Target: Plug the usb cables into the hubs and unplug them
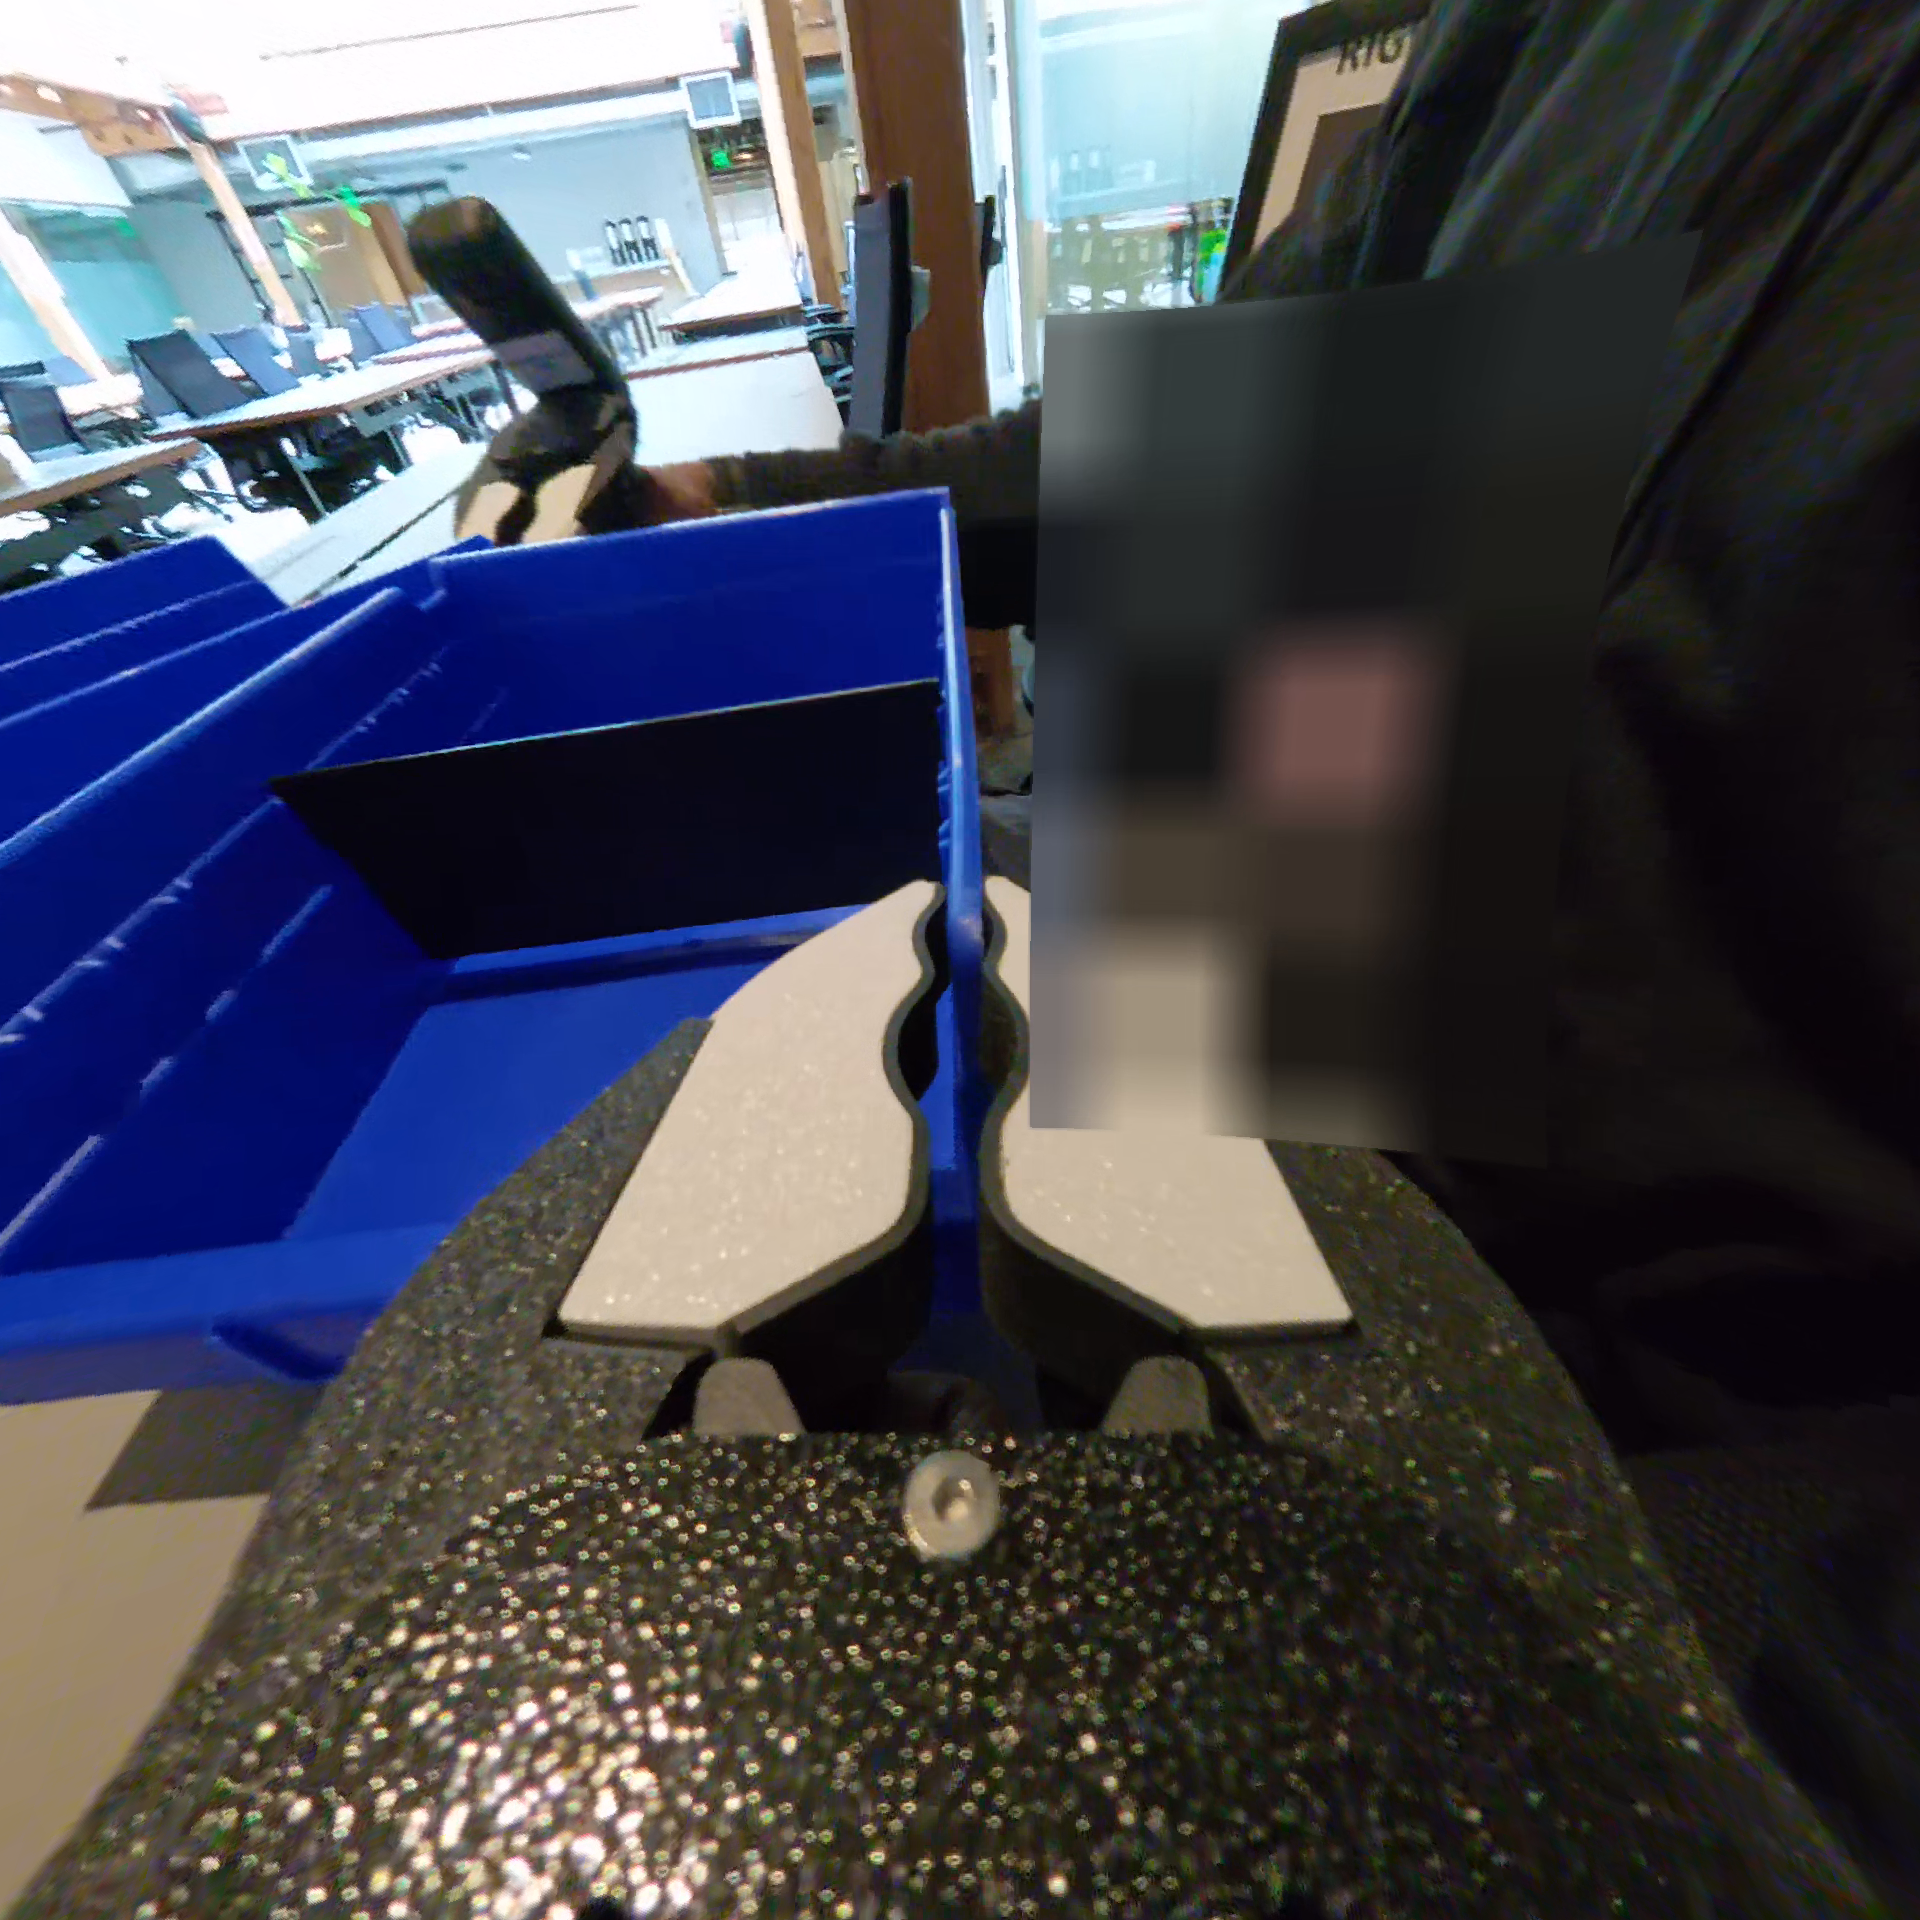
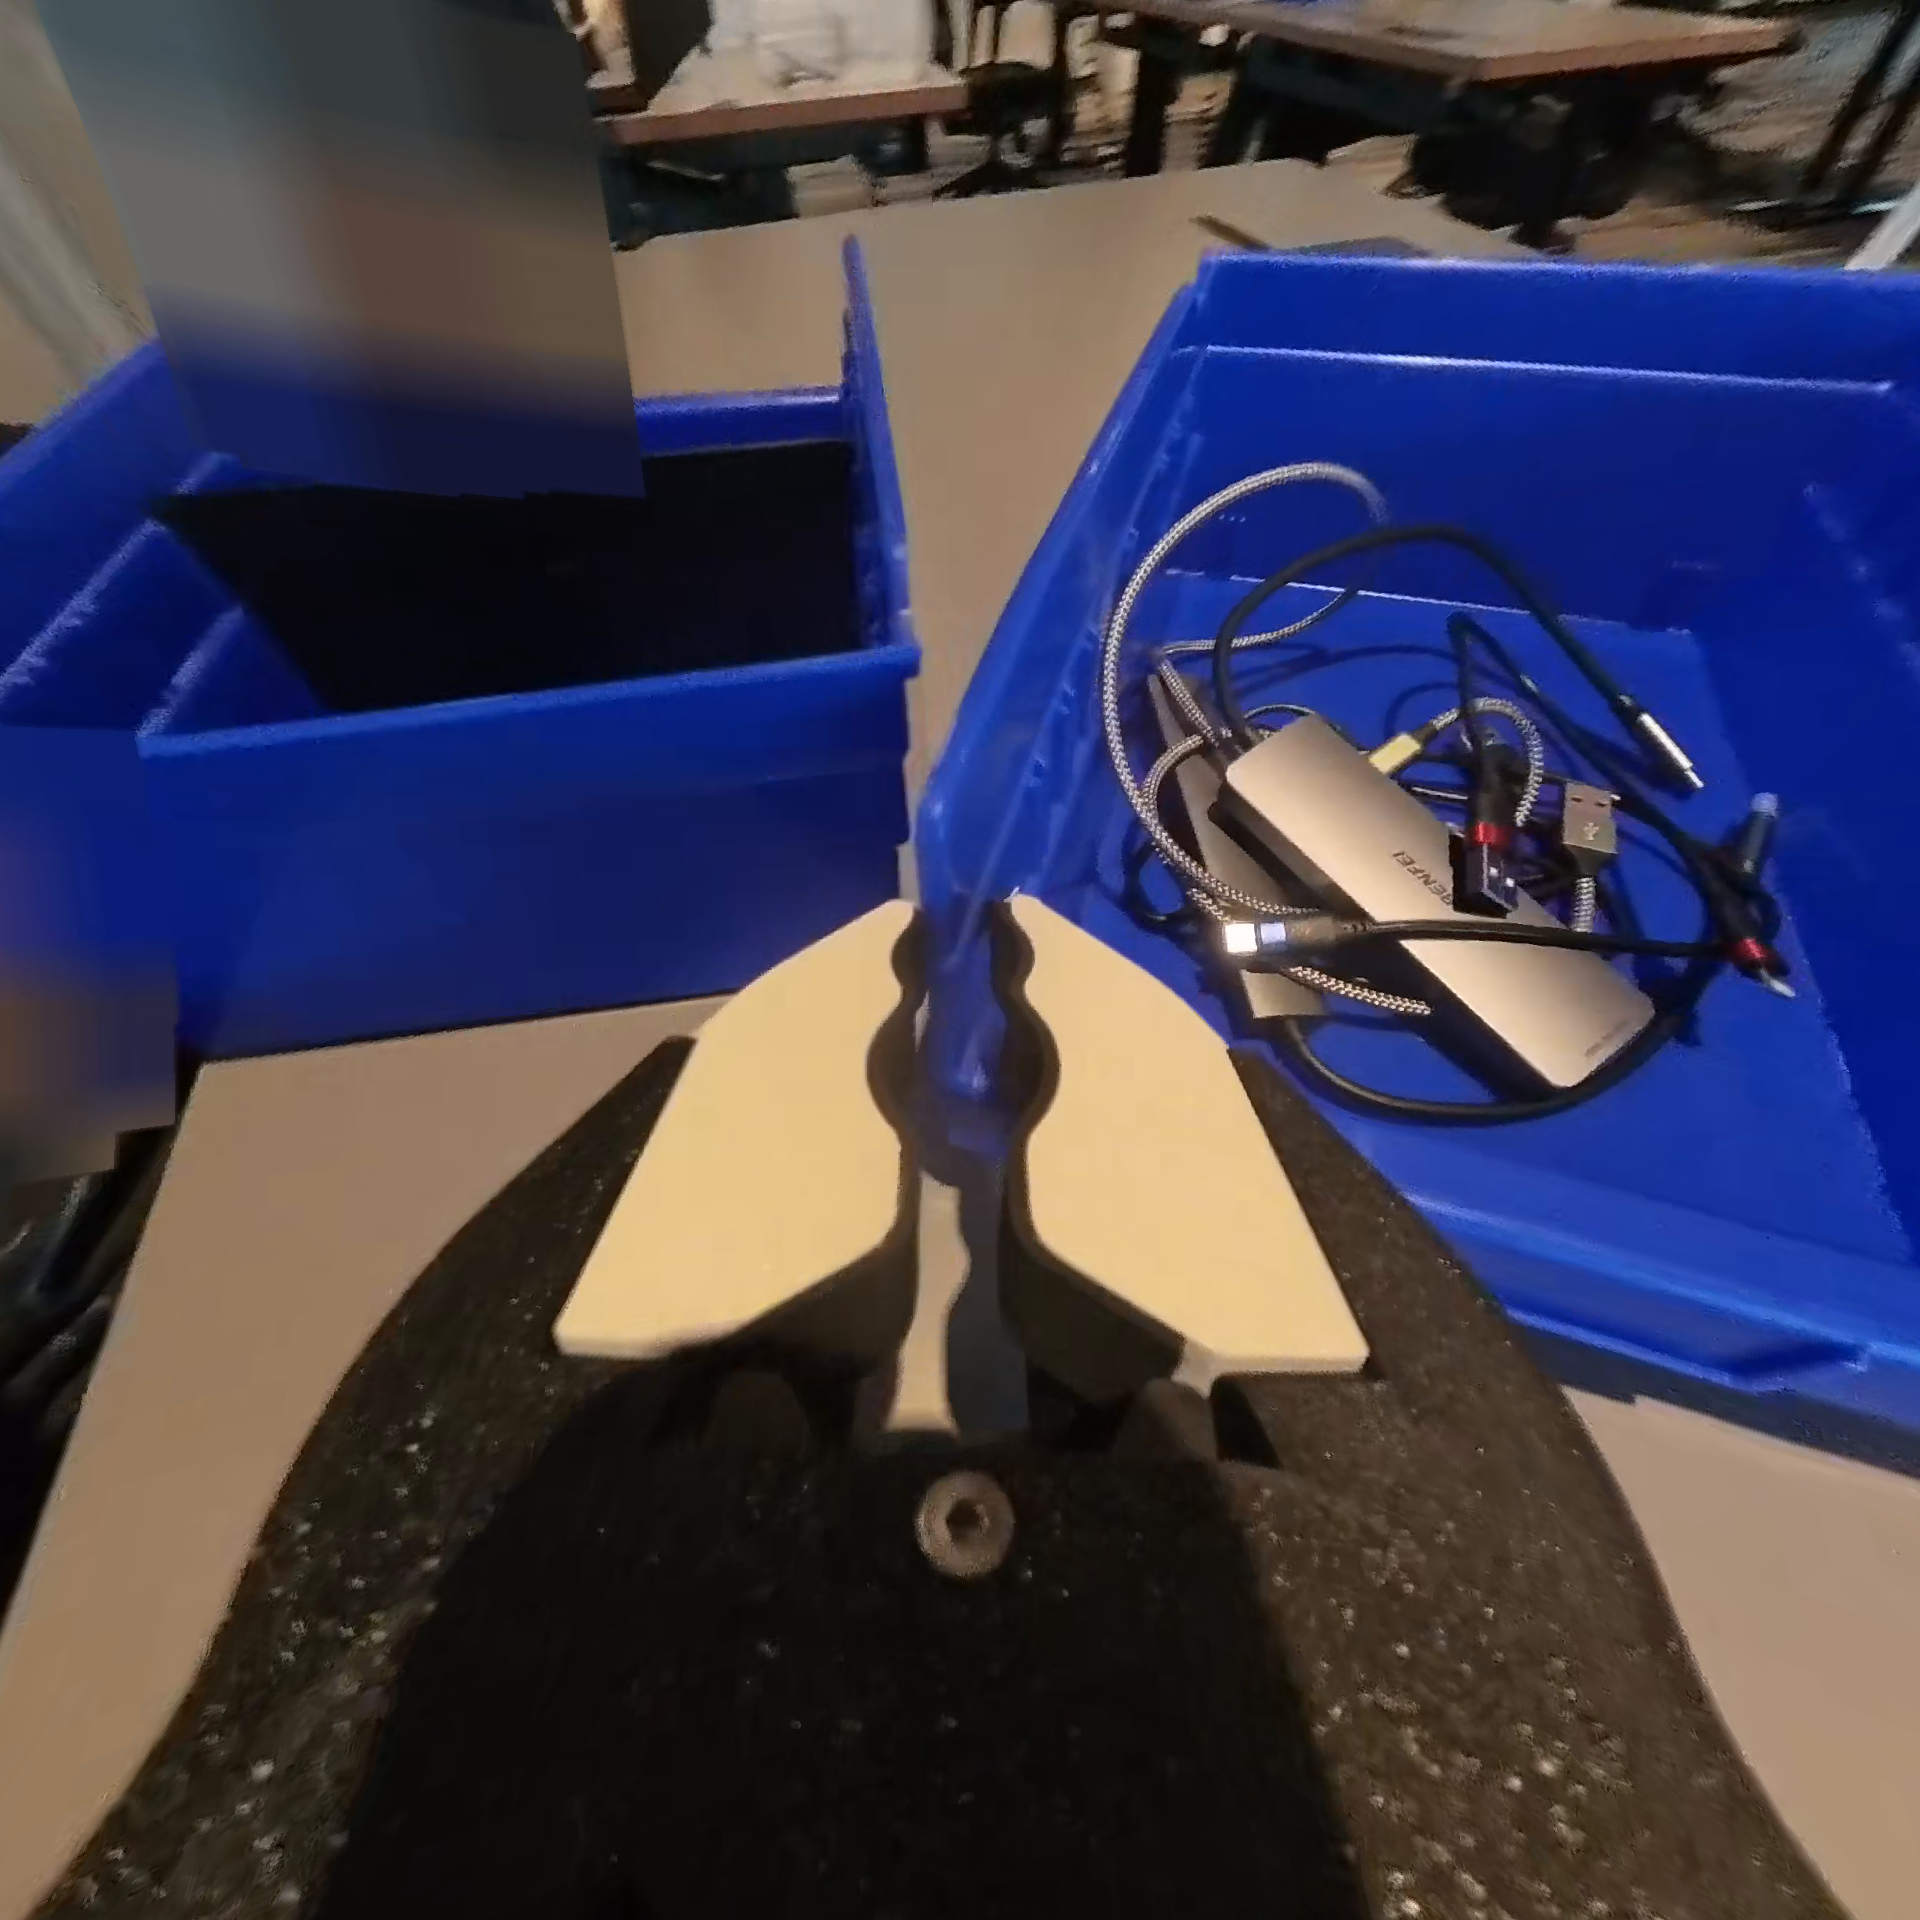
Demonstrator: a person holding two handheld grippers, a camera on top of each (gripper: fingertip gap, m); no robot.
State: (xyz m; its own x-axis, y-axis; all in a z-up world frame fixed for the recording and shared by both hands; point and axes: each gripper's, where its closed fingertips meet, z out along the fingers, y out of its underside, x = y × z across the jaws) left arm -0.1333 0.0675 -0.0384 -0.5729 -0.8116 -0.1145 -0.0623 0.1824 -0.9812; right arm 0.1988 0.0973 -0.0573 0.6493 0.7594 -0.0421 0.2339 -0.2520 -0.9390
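Note:
A silver usb hub (image 2: 1455, 914) lies in a blue bin (image 2: 1558, 416) among tangled cables: a grey braided one (image 2: 1132, 582), black ones, and loose usb plugs (image 2: 1590, 831). My right gripper (image 2: 961, 914) is shut on that bin's near left wall. My left gripper (image 1: 966, 904) is shut on the right wall of another blue bin (image 1: 675, 623), which holds a black divider (image 1: 644, 821). The right gripper also shows far off in the left wrist view (image 1: 540, 488), blurred, behind the bin.
The divider bin (image 2: 520, 810) stands left of the cable bin on a tan table (image 2: 312, 1195). More blue bins (image 1: 135, 613) sit at the left. A person in dark clothes (image 1: 1714, 727) is close on the right. Desks and chairs (image 1: 208, 384) stand beyond. The left gripper's tips are roughly 35 cm from the right gripper's.

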